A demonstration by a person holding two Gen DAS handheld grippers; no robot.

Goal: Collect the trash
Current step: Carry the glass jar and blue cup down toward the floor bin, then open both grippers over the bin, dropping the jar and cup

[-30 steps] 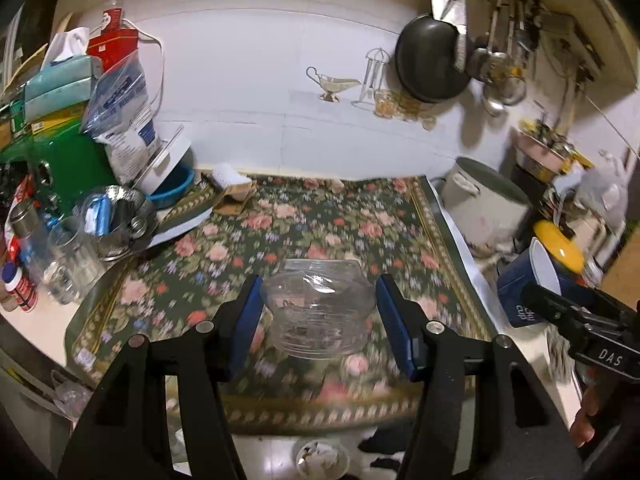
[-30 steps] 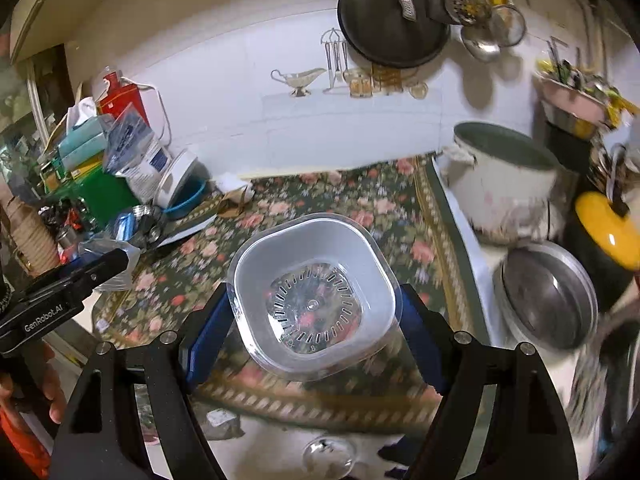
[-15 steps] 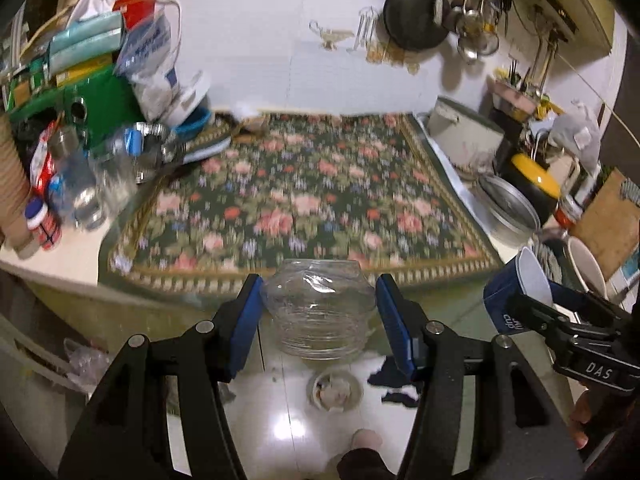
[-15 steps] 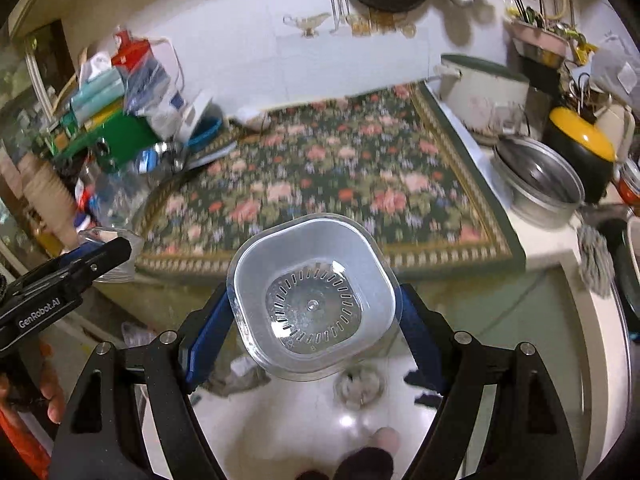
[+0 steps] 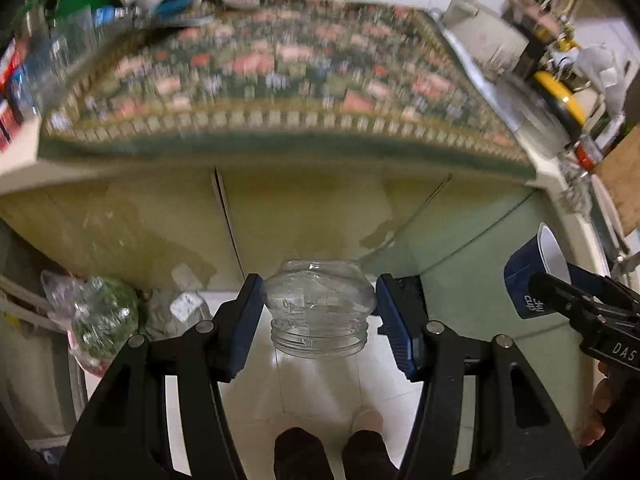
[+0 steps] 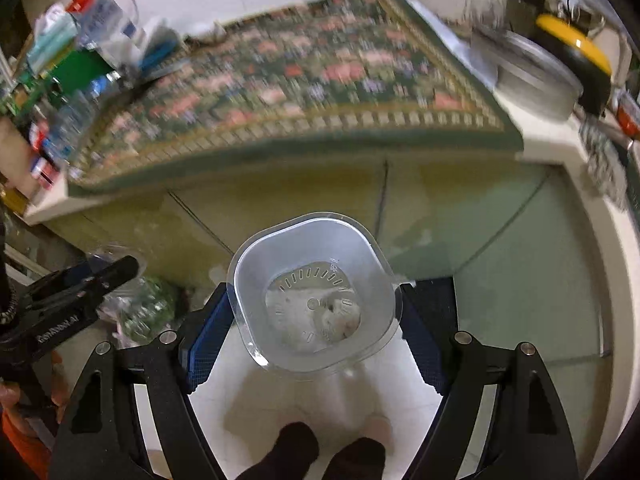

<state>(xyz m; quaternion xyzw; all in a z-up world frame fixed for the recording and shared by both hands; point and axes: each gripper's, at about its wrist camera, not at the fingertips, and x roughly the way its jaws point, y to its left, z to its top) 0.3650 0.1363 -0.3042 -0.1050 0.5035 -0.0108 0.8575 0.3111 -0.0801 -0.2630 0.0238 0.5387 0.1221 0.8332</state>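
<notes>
My left gripper [image 5: 319, 312] is shut on a clear plastic jar [image 5: 318, 308], its threaded mouth toward the camera. My right gripper [image 6: 316, 320] is shut on a clear squarish plastic cup [image 6: 314, 296], its open mouth toward the camera. In the left wrist view the right gripper [image 5: 560, 292] shows at the far right, where the cup looks dark blue with a white inside [image 5: 536, 276]. In the right wrist view the left gripper [image 6: 92, 276] shows at the left edge. Both are held over the white floor in front of the counter.
The counter with a floral cloth [image 5: 280, 76] is above and behind, cluttered at both ends. Yellow-green cabinet doors [image 5: 300, 216] stand below it. Plastic bags of rubbish [image 5: 100, 316] lie on the floor at the left. The person's feet [image 5: 328, 452] are below.
Both grippers have pulled back from over the counter and tipped downward, carrying the jar and the cup. The view now faces the cabinet fronts and the floor.
</notes>
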